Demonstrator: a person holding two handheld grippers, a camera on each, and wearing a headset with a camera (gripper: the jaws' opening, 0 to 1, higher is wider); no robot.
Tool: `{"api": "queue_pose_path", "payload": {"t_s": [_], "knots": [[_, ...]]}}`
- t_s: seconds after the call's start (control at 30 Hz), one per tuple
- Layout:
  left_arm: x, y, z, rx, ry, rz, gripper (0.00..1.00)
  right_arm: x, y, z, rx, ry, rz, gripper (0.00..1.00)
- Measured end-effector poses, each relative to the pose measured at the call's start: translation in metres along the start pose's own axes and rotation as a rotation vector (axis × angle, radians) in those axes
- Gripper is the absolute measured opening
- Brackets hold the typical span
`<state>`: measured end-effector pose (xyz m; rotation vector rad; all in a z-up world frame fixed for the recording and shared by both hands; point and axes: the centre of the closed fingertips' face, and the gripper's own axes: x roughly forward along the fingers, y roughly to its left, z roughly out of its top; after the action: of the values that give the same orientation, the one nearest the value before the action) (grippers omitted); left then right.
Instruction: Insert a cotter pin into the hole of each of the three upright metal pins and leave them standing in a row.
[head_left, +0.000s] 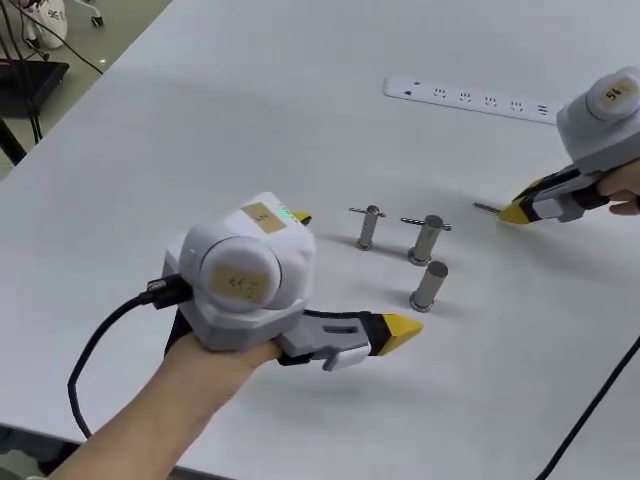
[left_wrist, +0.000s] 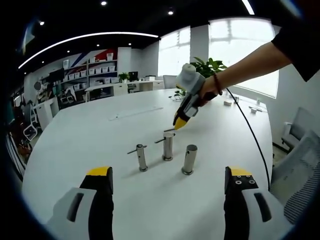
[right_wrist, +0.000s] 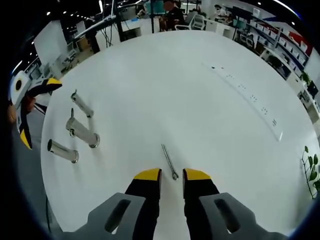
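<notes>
we see three upright metal pins standing close together on the white counter (head_left: 250, 120). the far-left metal pin (head_left: 369, 230) has a seated cotter pin (head_left: 366, 212) crossing through its top. the middle metal pin (head_left: 427, 242) just beside it carries a second seated cotter pin (head_left: 426, 223) the same way. the bare metal pin (head_left: 431, 286) stands just in front of the middle one, with nothing through it, so the three form a bent group, not a straight line.

the left gripper (head_left: 352, 272) sits low at the near side of the pins. its jaws are spread wide, holding nothing. in the left gripper view the three pins stand ahead, between the two yellow tips.

the right gripper (head_left: 515, 212) is at the right of the group, tips pointing down toward the counter. a loose cotter pin (right_wrist: 169, 159) lies flat on the counter right at those tips. in the right gripper view we see its looped end sitting in the narrow gap between the jaws, with a sliver of counter on either side, so the jaws look released and not clamped on it. the loose pin is well apart from the bare metal pin.

a white power strip (head_left: 470, 100) lies farther back on the counter.
</notes>
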<state>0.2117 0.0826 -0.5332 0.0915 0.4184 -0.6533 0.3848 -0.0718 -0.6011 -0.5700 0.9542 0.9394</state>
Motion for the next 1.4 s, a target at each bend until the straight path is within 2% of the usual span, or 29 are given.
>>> {"api": "queue_pose_path", "payload": {"t_s": [0.33, 0.5, 0.53, 0.6, 0.73, 0.87, 0.97, 1.2, 1.4], "knots": [[-0.0013, 0.0010, 0.0018, 0.000, -0.009, 0.007, 0.91, 0.0035, 0.0019, -0.0006, -0.011, 0.038, 0.028, 0.05], [-0.0022, 0.0026, 0.0025, -0.006, -0.014, 0.012, 0.90, 0.0059, 0.0045, -0.0073, -0.074, 0.101, 0.035, 0.01], [-0.0024, 0.0027, 0.0024, -0.006, -0.014, 0.013, 0.90, 0.0063, 0.0039, -0.0045, -0.088, 0.090, 0.031, 0.00], [-0.0026, 0.0026, 0.0024, -0.007, -0.014, 0.013, 0.90, 0.0067, 0.0036, -0.0049, -0.104, 0.108, 0.023, 0.00], [-0.0030, 0.0028, 0.0016, -0.009, -0.010, 0.013, 0.90, 0.0070, 0.0033, -0.0055, -0.197, 0.143, 0.008, 0.00], [-0.0033, 0.0028, 0.0015, -0.007, -0.010, 0.013, 0.89, 0.0078, 0.0049, -0.0059, -0.251, 0.172, 0.004, 0.00], [-0.0035, 0.0029, 0.0012, -0.010, -0.010, 0.013, 0.89, 0.0077, 0.0047, -0.0056, -0.307, 0.176, -0.004, 0.00], [-0.0041, 0.0050, -0.0006, -0.007, -0.003, 0.018, 0.87, 0.0081, 0.0017, -0.0059, -0.314, 0.156, -0.024, 0.00], [-0.0040, 0.0055, -0.0022, -0.015, -0.001, 0.017, 0.86, 0.0010, 0.0015, -0.0081, -0.311, 0.141, -0.047, 0.00]]}}
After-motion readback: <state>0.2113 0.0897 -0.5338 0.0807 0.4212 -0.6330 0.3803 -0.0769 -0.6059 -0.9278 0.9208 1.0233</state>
